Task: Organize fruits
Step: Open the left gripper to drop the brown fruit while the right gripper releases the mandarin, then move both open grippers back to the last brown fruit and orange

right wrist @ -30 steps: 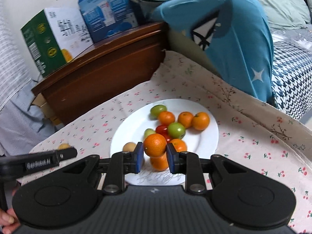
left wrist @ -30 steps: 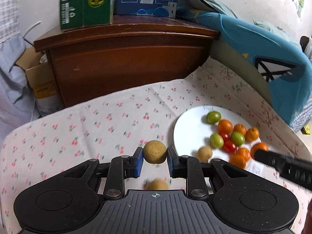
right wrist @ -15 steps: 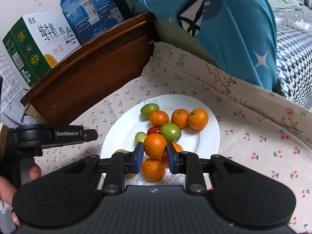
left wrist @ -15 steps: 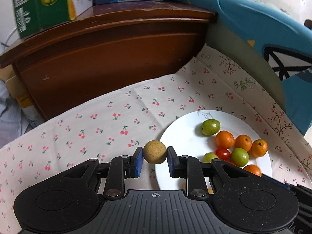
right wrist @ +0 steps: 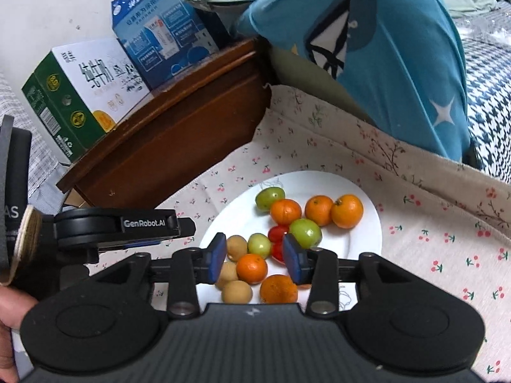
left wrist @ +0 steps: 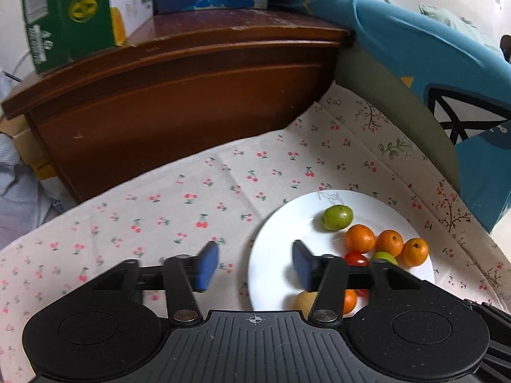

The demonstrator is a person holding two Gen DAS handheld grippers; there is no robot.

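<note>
A white plate (right wrist: 367,223) on the cherry-print cloth holds small oranges (right wrist: 347,210), green fruits (right wrist: 305,233), red tomatoes (right wrist: 278,233) and tan round fruits (right wrist: 236,248). My right gripper (right wrist: 255,258) hangs over the plate's near side with its jaws opening. A small orange (right wrist: 251,268) lies on the plate between the pads, which stand clear of it. My left gripper (left wrist: 255,266) is over the plate's left rim (left wrist: 271,223), jaws opening, with nothing between them. A tan fruit (left wrist: 305,300) shows just under its right finger.
A brown wooden cabinet (left wrist: 191,102) stands behind the cloth, with a green carton (right wrist: 70,102) and a blue carton (right wrist: 163,28) on top. Blue bedding (right wrist: 399,63) rises at the right. In the right wrist view, a hand (right wrist: 9,312) holds the left gripper at the left edge.
The left gripper moved right over the plate and let go of its tan fruit. The right gripper released its orange onto the plate. Both pairs of jaws have spread apart.
</note>
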